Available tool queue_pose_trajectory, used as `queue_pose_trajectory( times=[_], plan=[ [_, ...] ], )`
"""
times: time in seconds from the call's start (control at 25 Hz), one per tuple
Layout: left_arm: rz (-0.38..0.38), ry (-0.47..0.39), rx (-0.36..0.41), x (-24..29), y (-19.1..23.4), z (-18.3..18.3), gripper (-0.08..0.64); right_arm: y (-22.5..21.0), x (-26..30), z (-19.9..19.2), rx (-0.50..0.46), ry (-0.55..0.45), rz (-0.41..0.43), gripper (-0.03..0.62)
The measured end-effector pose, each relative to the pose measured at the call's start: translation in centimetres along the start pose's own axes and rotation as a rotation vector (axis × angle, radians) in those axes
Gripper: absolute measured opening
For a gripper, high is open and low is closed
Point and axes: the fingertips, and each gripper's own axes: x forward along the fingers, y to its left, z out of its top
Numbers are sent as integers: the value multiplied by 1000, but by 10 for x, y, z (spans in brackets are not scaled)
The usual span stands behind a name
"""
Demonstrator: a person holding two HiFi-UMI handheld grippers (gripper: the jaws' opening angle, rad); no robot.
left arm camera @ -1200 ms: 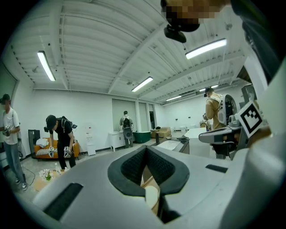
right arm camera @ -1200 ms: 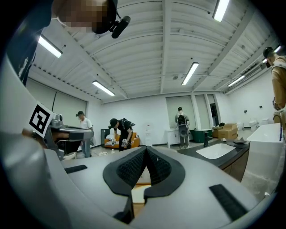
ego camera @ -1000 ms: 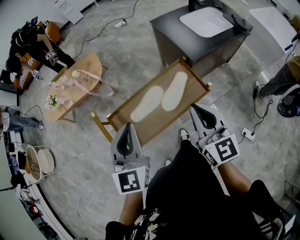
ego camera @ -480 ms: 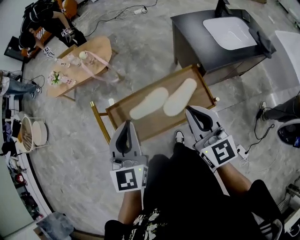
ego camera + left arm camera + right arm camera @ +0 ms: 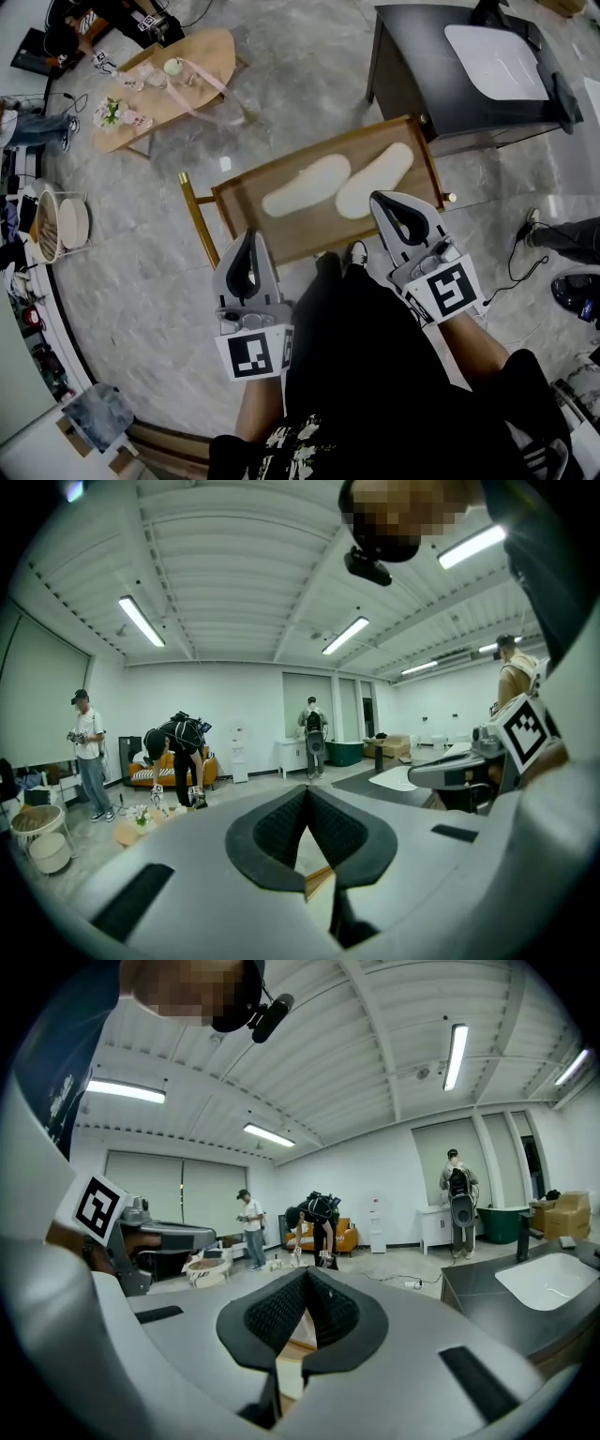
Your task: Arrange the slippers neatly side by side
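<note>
Both sets of jaws are fully closed with nothing in them. The left gripper [image 5: 249, 246] and right gripper [image 5: 386, 206] are just pointing out over the near edge of the wooden tray table [image 5: 281, 239].

Both slippers are lying flat on that table, ahead of the jaws. The right slipper [image 5: 375, 180] has its near end just beyond the right jaw tips, almost straight ahead. The left slipper [image 5: 305, 186] is ahead of the left jaws but off to their right, with a good stretch of bare wood in between, so the right hand is clearly the closer one.

The long axes run diagonally away from me and to the right. The right slipper looks a bit steeper and sits a bit further out, so I'd say the pair is roughly together but not squared up. I can't tell whether they touch where they meet.

The head view is the only one that actually shows the layout. Both gripper views look almost level across the room at people, a sofa and ceiling lights. The closed pads [image 5: 307, 794] [image 5: 307, 1274] block nearly everything below, apart from a sliver of wood and something pale under the tips.

My guess is I'll have to open the right jaws and tip them down before anything else.
</note>
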Motion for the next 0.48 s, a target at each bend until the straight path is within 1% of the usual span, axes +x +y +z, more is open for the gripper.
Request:
queue_pose_trajectory(
  times=[0.16,0.32,0.4,0.48],
  plan=[
    [-10,-16,-13,9,14,-6,2,7,18,-1,-18,15,-3,-9],
    [0,-54,-40,18,28,1,2,14,31,7,-8,22,10,-9],
    [-2,-53,-47,21,35,0,2,16,42,14,2,17,17,-9],
    [-5,-47,-49,24,42,-3,2,19,52,22,-28,9,18,-9]
  ],
)
